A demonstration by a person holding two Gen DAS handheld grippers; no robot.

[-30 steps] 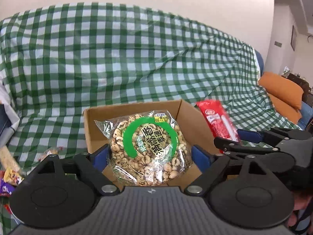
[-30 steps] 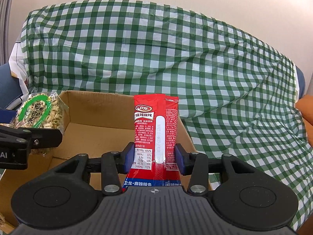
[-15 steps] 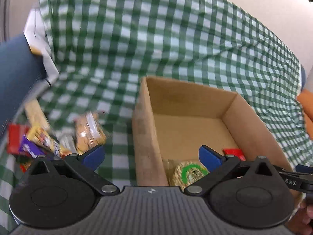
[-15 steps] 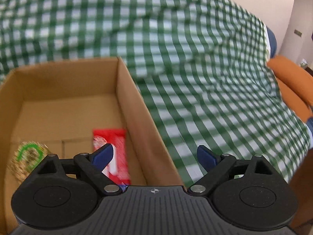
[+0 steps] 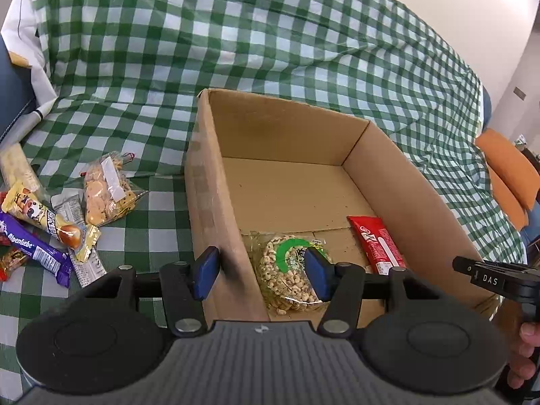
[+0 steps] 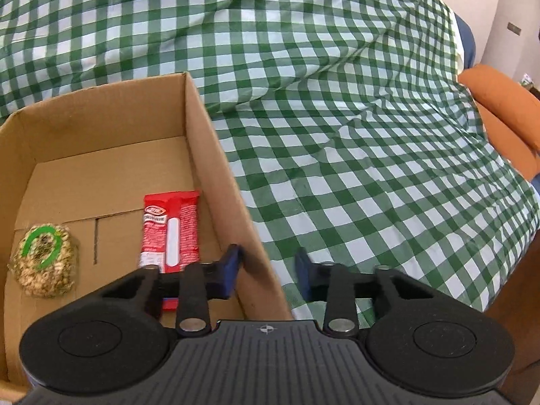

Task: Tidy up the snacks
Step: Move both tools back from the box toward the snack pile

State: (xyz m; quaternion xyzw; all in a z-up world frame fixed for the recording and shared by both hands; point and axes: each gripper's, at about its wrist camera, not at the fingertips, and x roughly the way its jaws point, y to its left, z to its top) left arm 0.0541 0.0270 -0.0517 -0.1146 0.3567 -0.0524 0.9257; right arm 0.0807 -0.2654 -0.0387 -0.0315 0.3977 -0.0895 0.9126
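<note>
Since both packets dropped into the box (image 5: 216,155) — both grippers empty, narrowing.

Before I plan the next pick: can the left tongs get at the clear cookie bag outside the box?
Probably yes: the cookie bag lies uncovered on the cloth, left of the cardboard box, and the left tongs hold nothing.

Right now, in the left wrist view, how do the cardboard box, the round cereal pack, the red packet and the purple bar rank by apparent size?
1. cardboard box
2. round cereal pack, partly hidden by a gripper finger
3. red packet and purple bar: look alike, unranked.
</note>
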